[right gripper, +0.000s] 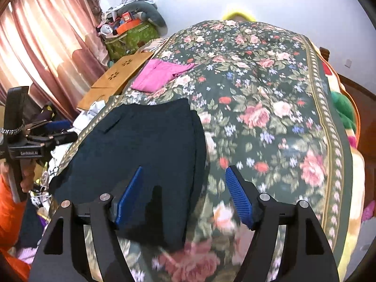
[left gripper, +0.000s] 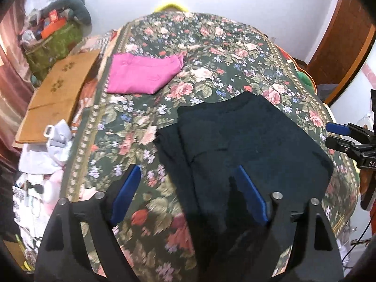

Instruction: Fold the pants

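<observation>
Dark, matte pants (left gripper: 246, 141), folded into a rough rectangle, are seen lying flat near the front edge of a bed (left gripper: 235, 47) covered in a floral quilt. Both the left claw (left gripper: 188, 188) and right claw (right gripper: 183, 188), fitted with ribbed blue pads, are held wide and empty above them. Folded pink fabric (left gripper: 143, 75) rests near the far left edge; pink curtains (right gripper: 47, 47) are caught fully only by the right wrist view.

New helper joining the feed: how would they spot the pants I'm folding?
Find the floral bedspread. Two folded garments lie on it; the dark pants are the nearer one, just ahead of both open grippers. They are near-black, while the pink garment lies farther back.
</observation>
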The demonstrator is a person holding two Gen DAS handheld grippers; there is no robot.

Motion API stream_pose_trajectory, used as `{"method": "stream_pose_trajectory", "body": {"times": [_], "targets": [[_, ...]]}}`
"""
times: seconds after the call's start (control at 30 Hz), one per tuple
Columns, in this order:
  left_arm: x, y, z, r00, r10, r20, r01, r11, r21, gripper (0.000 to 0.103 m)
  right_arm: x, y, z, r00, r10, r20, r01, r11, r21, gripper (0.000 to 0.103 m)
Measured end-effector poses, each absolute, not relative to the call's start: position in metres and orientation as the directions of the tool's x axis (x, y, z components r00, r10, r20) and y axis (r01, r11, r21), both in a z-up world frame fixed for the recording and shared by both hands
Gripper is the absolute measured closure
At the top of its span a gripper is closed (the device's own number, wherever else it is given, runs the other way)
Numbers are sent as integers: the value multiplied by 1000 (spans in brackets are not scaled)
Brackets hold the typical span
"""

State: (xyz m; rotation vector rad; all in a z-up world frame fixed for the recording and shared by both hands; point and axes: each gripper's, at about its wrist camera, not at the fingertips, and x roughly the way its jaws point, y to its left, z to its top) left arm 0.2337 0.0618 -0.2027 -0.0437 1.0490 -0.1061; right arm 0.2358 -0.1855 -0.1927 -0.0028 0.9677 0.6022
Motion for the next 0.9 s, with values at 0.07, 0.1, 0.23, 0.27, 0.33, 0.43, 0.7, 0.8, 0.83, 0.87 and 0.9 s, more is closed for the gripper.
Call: {"method": "stream_pose_trajectory", "body": {"times": [0.07, 0.1, 0.23, 0.27, 0.33, 0.43, 0.7, 0.8, 0.83, 0.87, 0.9], "targets": [[245, 64, -214, 460, -136, -877, 50, 991, -127, 18, 248, -177, -199, 385, 487, -784, -486, 829, 276, 34], [251, 67, -221, 436, -159, -886, 37, 987, -159, 18, 254, -174, -204, 368, 491, -790, -484, 826, 288, 34], [264, 80, -249, 359, -273, -892, -18, 954, -299, 16, 279, -161, -227, 282, 494, -822, -470, 819, 331, 34], [266, 81, -253, 351, -292, -890, -26, 947, -321, 14, 283, -159, -231, 265, 493, -829, -469, 817, 336, 34], [271, 84, -260, 332, -331, -883, -38, 931, -364, 13, 292, -156, -240, 220, 516, -828, -462, 803, 377, 34], [279, 82, -266, 304, -373, -877, -31, 916, -400, 12, 305, -154, -250, 144, 558, -817, -429, 779, 456, 34], [301, 74, -273, 274, -407, -871, 9, 907, -421, 19, 323, -150, -270, 30, 648, -761, -381, 711, 590, 44], [302, 72, -269, 279, -426, -861, 35, 900, -434, 38, 323, -147, -269, -4, 676, -737, -380, 681, 626, 62], [303, 72, -268, 284, -421, -861, 38, 903, -429, 41, 323, -146, -269, -9, 677, -736, -378, 679, 629, 62], [303, 71, -265, 292, -412, -863, 44, 907, -418, 47, 323, -145, -268, -7, 673, -740, -379, 683, 625, 64], [303, 71, -263, 299, -400, -867, 48, 913, -404, 54, 322, -144, -267, -3, 669, -743, -384, 686, 619, 65]]}}
